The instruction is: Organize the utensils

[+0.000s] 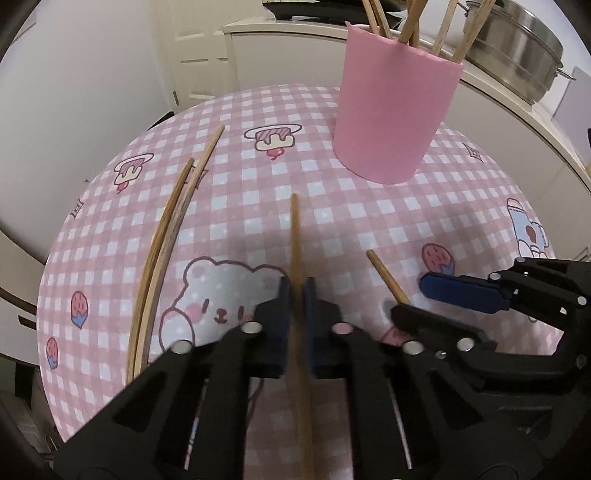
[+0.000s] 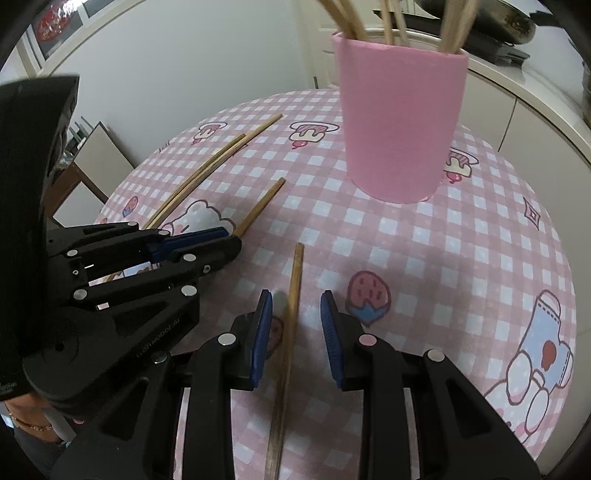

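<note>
On the pink checked tablecloth (image 1: 369, 221) stands a pink cup (image 1: 395, 110) (image 2: 402, 122) holding several wooden chopsticks. My left gripper (image 1: 295, 286) (image 2: 231, 238) is shut on one chopstick (image 1: 295, 236) (image 2: 260, 205), whose tip pokes out ahead toward the cup. My right gripper (image 2: 295, 295) (image 1: 410, 299) stands open astride another chopstick (image 2: 293, 288) (image 1: 386, 275) lying on the cloth; the blue pads do not touch it. Two more chopsticks (image 1: 166, 251) (image 2: 199, 177) lie side by side to the left.
A steel pot (image 1: 517, 48) sits on the white counter (image 1: 280, 29) behind the table. The round table's edge (image 1: 59, 258) curves close on the left. A person's wrist with a bracelet (image 2: 33, 424) shows at the lower left of the right wrist view.
</note>
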The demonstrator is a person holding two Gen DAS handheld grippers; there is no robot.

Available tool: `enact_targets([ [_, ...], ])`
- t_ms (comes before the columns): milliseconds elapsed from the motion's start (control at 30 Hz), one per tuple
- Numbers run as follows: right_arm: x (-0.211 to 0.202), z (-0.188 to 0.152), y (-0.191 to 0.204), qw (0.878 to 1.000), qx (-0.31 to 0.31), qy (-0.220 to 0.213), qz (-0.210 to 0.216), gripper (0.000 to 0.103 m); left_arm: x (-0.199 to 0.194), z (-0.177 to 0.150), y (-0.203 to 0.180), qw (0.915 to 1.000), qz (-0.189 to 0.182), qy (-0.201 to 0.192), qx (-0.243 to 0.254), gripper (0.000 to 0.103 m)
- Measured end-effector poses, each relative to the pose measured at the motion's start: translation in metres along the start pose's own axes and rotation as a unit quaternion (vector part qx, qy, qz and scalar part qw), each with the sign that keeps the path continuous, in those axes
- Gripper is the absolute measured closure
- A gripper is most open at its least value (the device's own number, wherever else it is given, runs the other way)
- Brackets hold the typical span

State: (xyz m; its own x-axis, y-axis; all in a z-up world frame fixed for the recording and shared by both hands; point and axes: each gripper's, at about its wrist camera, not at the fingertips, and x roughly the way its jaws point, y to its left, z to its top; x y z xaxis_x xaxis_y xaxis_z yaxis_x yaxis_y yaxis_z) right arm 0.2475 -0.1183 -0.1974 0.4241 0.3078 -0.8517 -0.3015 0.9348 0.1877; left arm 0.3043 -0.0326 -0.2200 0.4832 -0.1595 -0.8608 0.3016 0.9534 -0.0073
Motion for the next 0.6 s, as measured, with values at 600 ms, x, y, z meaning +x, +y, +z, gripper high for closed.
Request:
enact_targets([
  [600,-0.037,0.001,0.014,0.998,-0.035,-0.046,-0.024,0.099,-0.076,-0.010,0.019,0.9960,-0.030,-0.069,-0.048,0.097],
])
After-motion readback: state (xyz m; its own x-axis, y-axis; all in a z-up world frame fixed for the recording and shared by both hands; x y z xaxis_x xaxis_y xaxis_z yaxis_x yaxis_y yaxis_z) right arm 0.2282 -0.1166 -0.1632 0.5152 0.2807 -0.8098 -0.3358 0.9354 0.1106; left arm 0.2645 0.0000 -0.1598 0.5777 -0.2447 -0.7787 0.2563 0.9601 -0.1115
